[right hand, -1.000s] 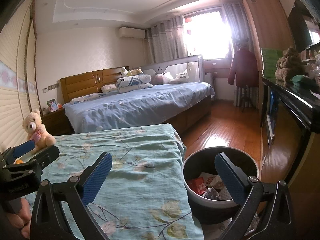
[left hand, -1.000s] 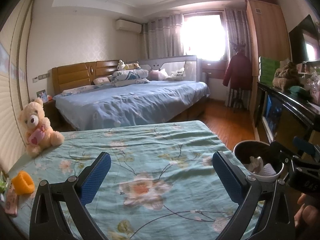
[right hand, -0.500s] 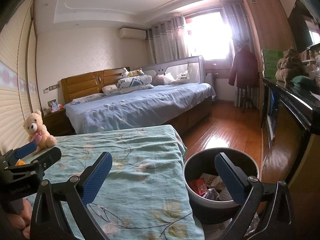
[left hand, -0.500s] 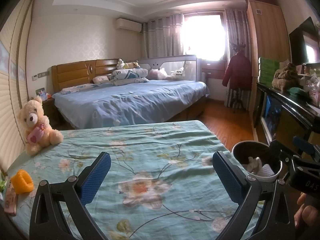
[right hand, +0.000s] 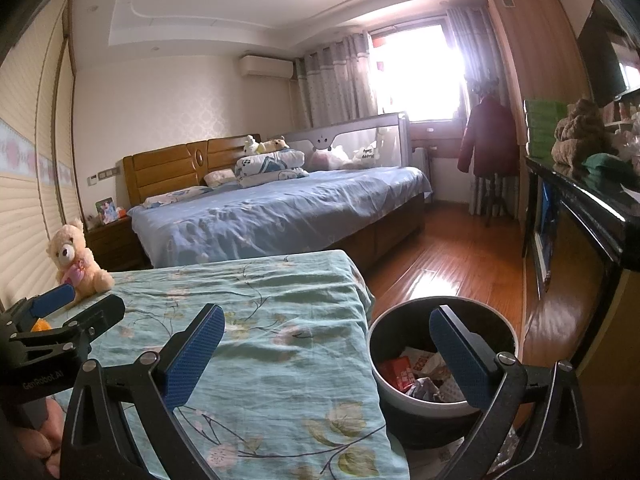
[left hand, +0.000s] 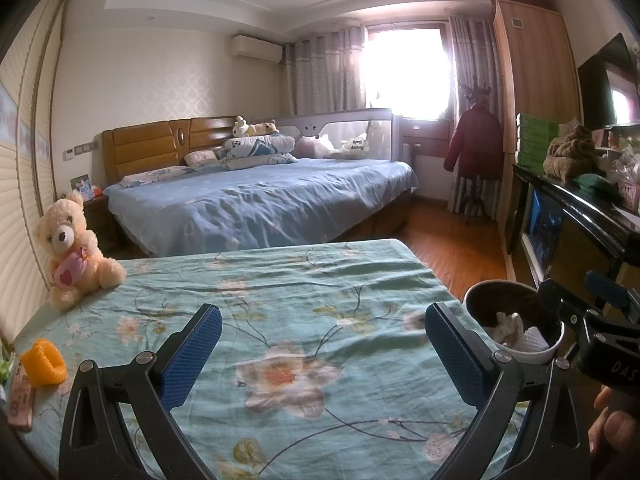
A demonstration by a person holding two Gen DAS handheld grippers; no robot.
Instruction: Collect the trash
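Left claw (left hand: 322, 354) spread wide, empty, above floral bed (left hand: 280, 304); teddy bear (left hand: 74, 250) far left. Right claw (right hand: 326, 354) likewise spread, empty, over bed edge and trash bin (right hand: 404, 394) holding wrappers on floor.

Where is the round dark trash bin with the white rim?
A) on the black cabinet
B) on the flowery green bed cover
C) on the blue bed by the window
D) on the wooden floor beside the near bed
D: the round dark trash bin, holding wrappers, stands on the wooden floor next to the edge of the flowery green bed cover.
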